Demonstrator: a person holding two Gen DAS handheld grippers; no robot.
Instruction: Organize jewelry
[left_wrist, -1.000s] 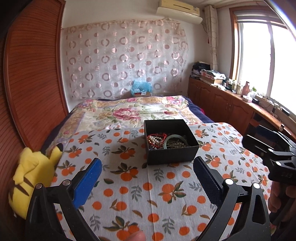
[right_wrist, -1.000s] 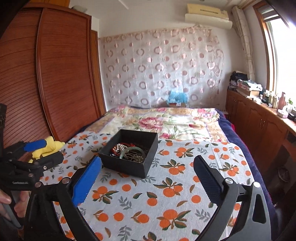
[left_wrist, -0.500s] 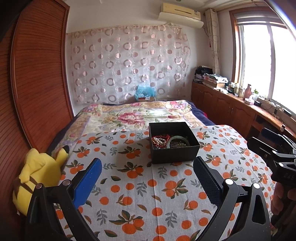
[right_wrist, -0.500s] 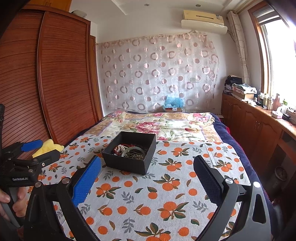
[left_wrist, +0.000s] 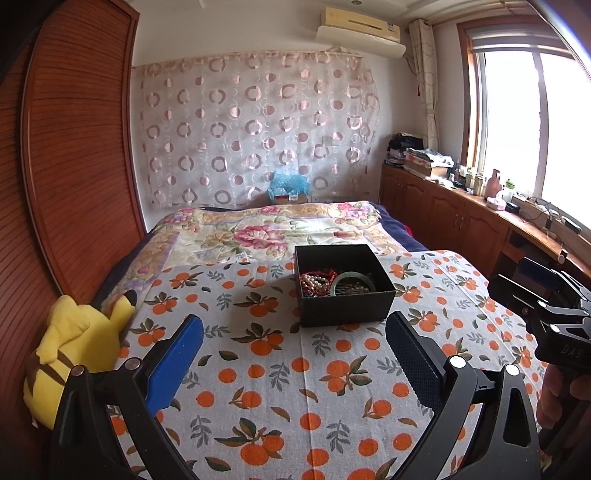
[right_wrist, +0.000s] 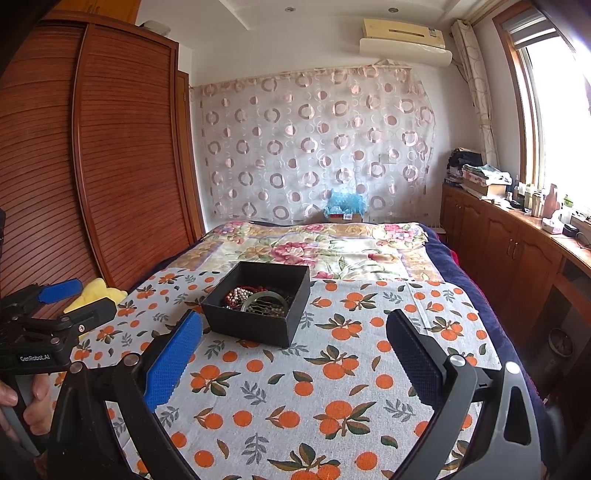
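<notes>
Black box (left_wrist: 343, 284) sits mid-bed on the orange-print cloth (left_wrist: 280, 369), holding beads (left_wrist: 316, 282) and a green bangle (left_wrist: 352, 282). Left gripper (left_wrist: 293, 354) and right gripper (right_wrist: 293, 354) both spread wide, empty, near the bed's front edge.

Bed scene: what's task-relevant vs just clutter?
Relevant: black box, holding bead necklaces and green bangle; left gripper and right gripper, both open.
Clutter: yellow plush, orange-print cloth, windowsill bottles.
</notes>
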